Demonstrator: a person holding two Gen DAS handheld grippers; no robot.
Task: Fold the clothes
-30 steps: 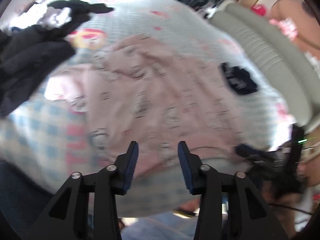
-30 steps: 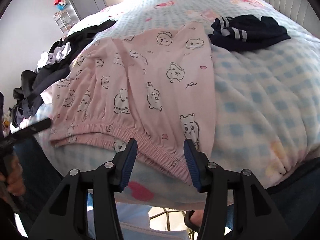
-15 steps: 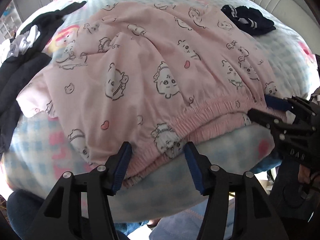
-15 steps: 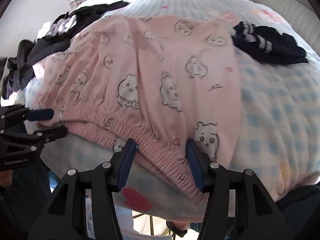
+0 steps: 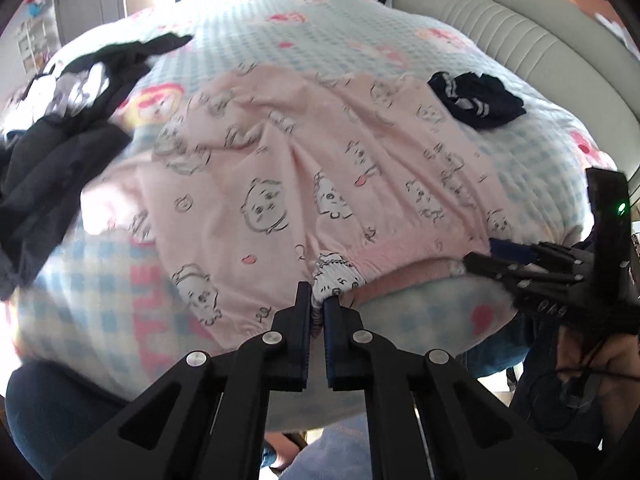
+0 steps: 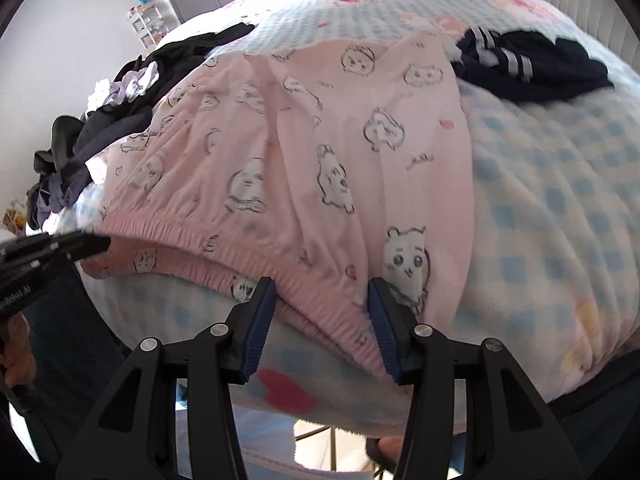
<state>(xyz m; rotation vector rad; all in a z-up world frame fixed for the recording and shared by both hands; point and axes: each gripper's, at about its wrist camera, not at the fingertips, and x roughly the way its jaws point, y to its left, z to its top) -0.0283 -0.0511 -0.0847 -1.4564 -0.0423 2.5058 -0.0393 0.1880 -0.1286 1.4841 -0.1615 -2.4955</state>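
Pink pyjama bottoms [image 5: 280,184] with cartoon prints lie spread on the bed, their elastic waistband at the near edge. My left gripper [image 5: 318,296] is shut on a bunched bit of that waistband. In the right wrist view the bottoms [image 6: 304,152] fill the middle. My right gripper [image 6: 322,292] straddles the waistband further right, its jaws closing a little with the hem between them, pads not visibly pressing. The left gripper [image 6: 96,242] shows at the left edge, at the waistband's end. The right gripper [image 5: 480,254] shows at the right in the left wrist view.
A blue checked blanket [image 5: 320,28] covers the bed. A pile of dark and white clothes [image 5: 52,152] lies at the left. A small navy striped garment [image 5: 476,100] lies at the far right of the bottoms. A grey padded headboard [image 5: 500,32] runs behind.
My left gripper has gone from open to shut on the waistband and shifted along the hem. The right gripper has stayed astride the waistband.
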